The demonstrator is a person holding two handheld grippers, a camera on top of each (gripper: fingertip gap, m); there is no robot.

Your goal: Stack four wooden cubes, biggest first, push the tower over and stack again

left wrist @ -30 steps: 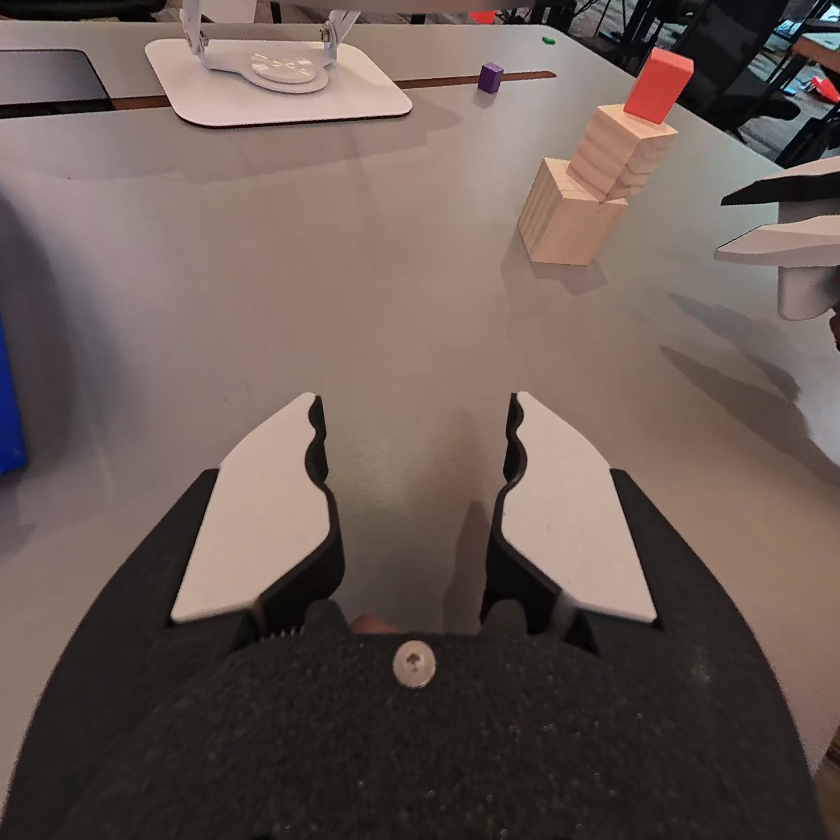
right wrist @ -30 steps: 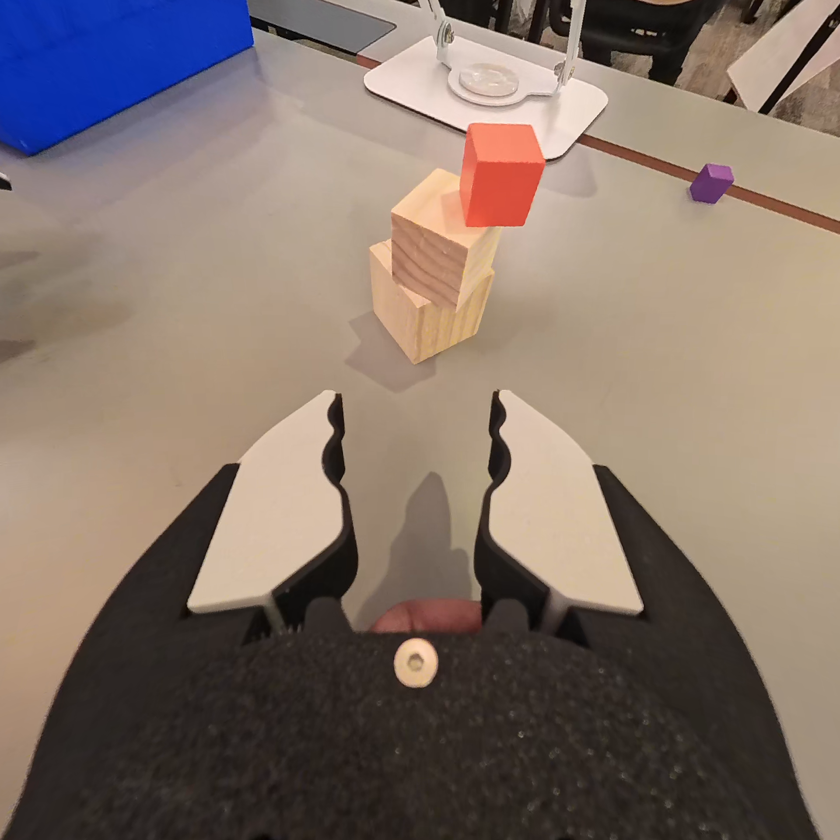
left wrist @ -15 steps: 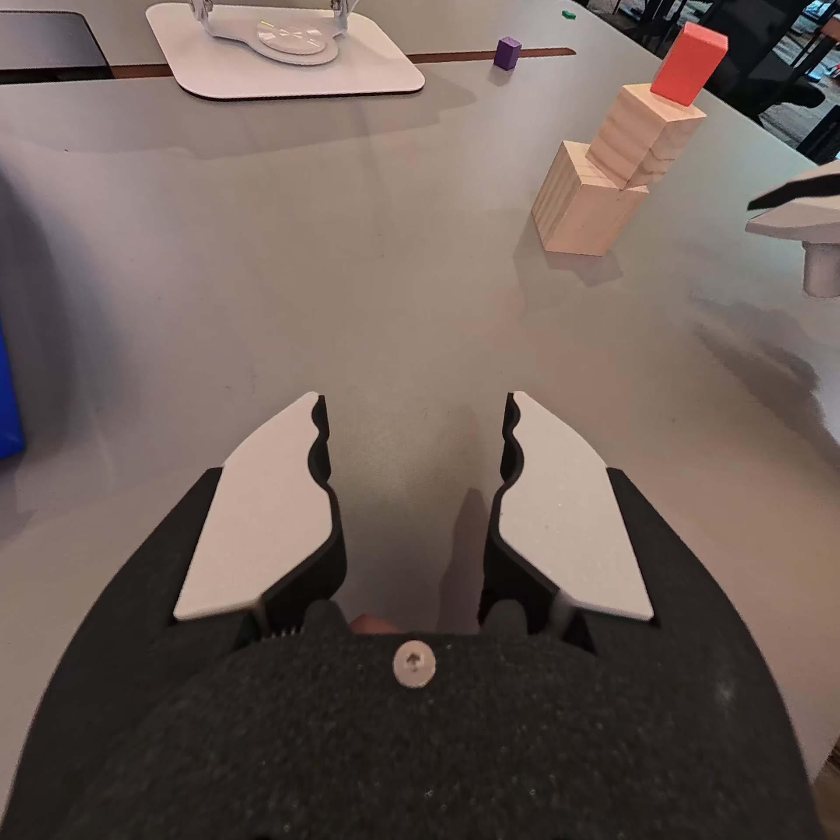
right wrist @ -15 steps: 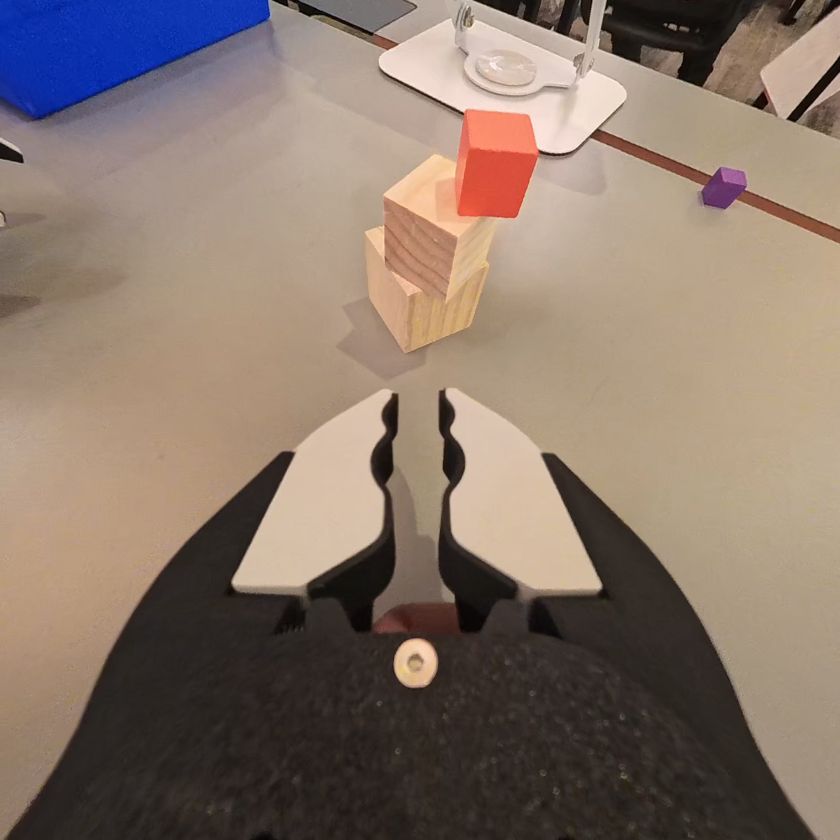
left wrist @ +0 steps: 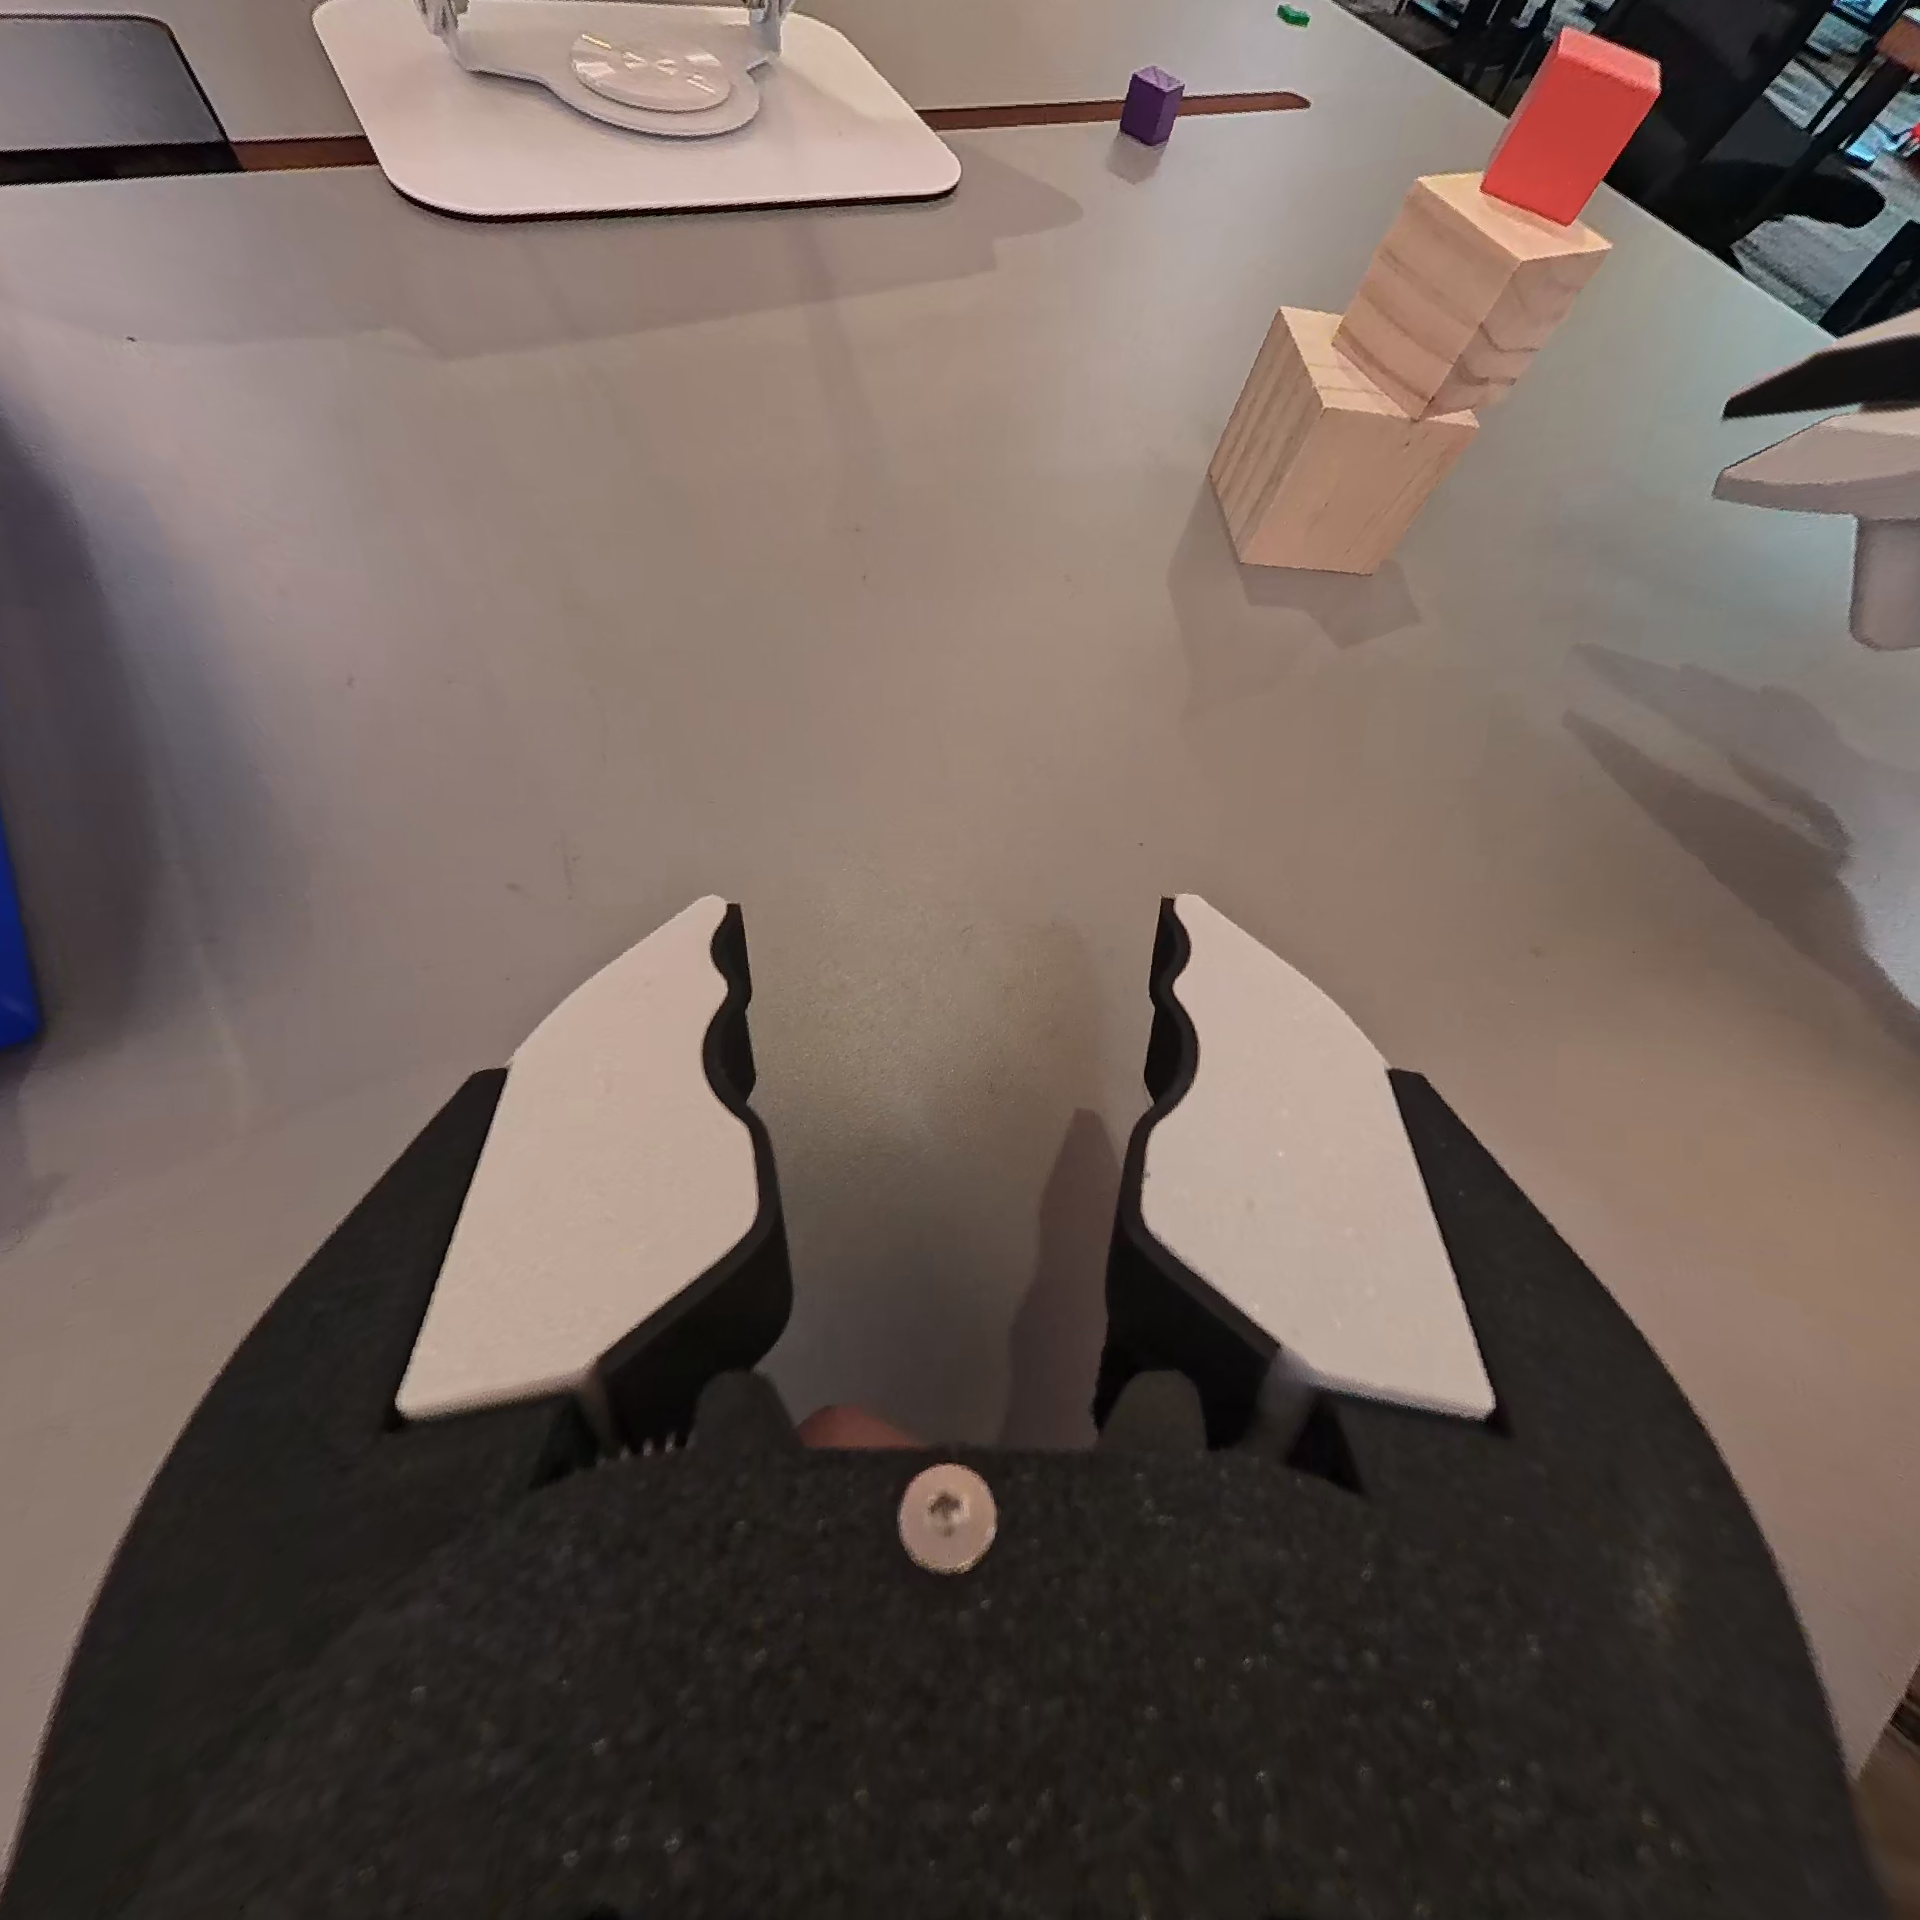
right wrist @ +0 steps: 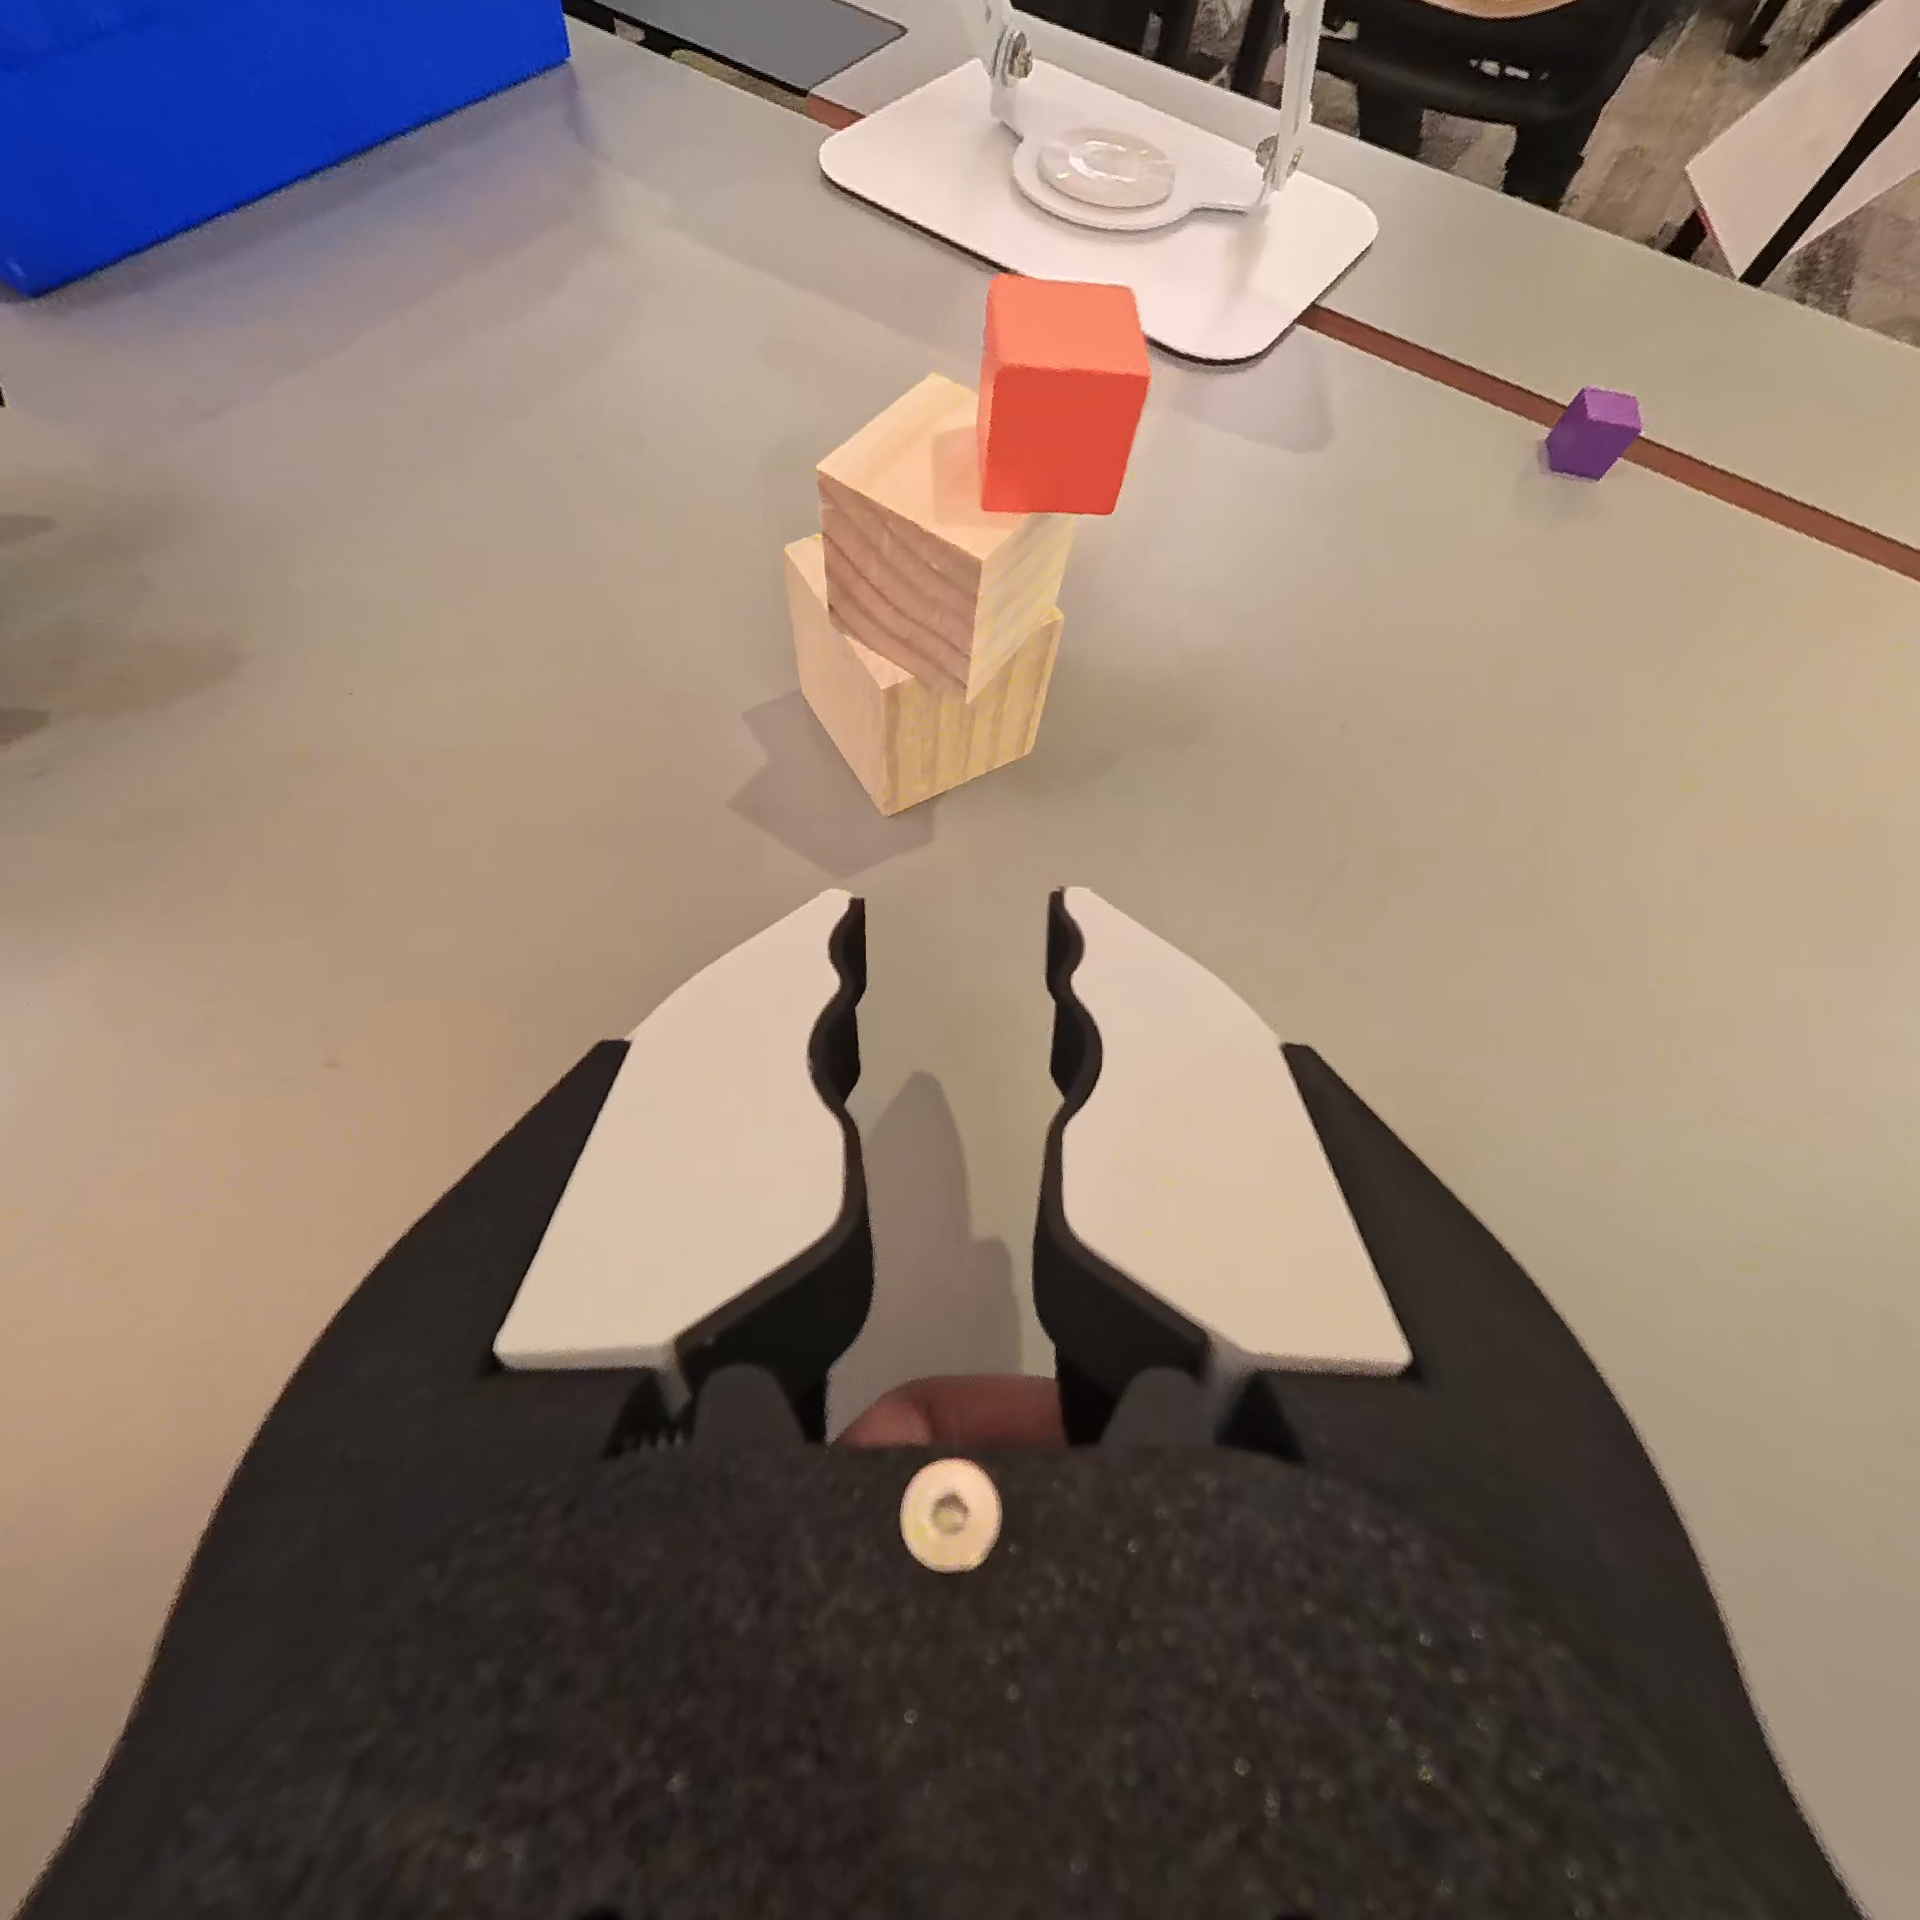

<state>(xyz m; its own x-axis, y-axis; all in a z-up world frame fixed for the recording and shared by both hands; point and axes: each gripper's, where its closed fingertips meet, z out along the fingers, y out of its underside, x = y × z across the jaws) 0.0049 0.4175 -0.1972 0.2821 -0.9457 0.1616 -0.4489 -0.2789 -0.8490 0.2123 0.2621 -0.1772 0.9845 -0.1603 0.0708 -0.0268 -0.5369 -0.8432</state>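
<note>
Left gripper [left wrist: 948, 925] hangs spread and empty over bare table [left wrist: 727, 623]. Further right, the tower: big pine cube [right wrist: 925, 717], a twisted second pine cube [right wrist: 935, 582], and the red cube [right wrist: 1060, 405] perched off-centre. Right gripper [right wrist: 954, 914], part-spread and empty, faces it. The purple cube [right wrist: 1590, 431] sits well apart; adding it could jolt red off.

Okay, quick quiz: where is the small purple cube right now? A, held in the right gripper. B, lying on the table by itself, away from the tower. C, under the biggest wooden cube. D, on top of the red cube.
B: the purple cube sits alone on the table by the brown strip, well apart from the tower, whose top piece is the red cube.
</note>
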